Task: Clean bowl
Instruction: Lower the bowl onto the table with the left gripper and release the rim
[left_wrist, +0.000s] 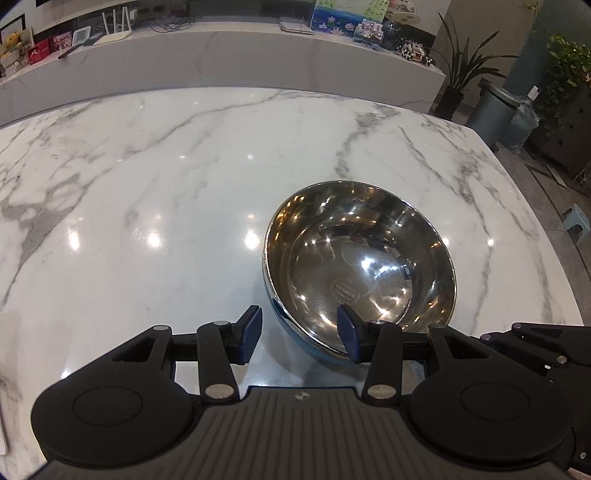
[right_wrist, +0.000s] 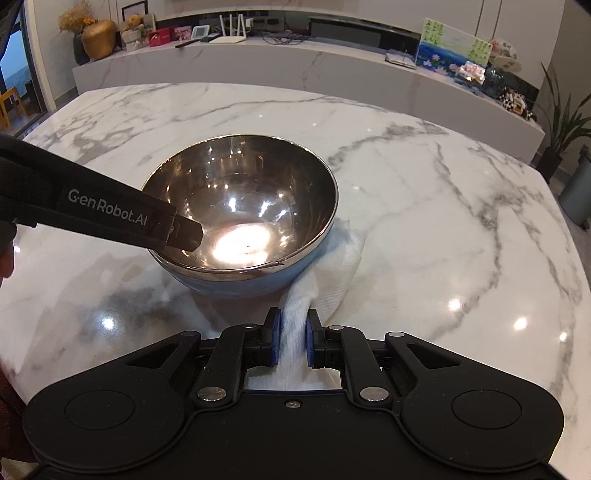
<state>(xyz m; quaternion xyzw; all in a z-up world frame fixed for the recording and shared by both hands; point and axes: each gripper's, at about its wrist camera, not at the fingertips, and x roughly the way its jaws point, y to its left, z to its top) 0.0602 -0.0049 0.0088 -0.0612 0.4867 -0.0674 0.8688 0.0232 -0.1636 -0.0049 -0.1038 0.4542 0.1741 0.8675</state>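
Note:
A steel bowl (left_wrist: 360, 266) with a blue outside sits on the white marble table (left_wrist: 147, 177). My left gripper (left_wrist: 301, 336) is open, its two fingers astride the bowl's near rim, the right finger inside the bowl. In the right wrist view the bowl (right_wrist: 243, 206) is just ahead, and the left gripper's finger (right_wrist: 184, 234) reaches over its left rim. My right gripper (right_wrist: 293, 341) is shut on a white cloth (right_wrist: 325, 273), which lies against the bowl's right side and partly under it.
A long marble counter (right_wrist: 295, 62) with a router, boxes, pictures and a gold vase runs behind the table. Potted plants (left_wrist: 461, 70) and a grey bin (left_wrist: 491, 110) stand on the floor beyond the table's right edge.

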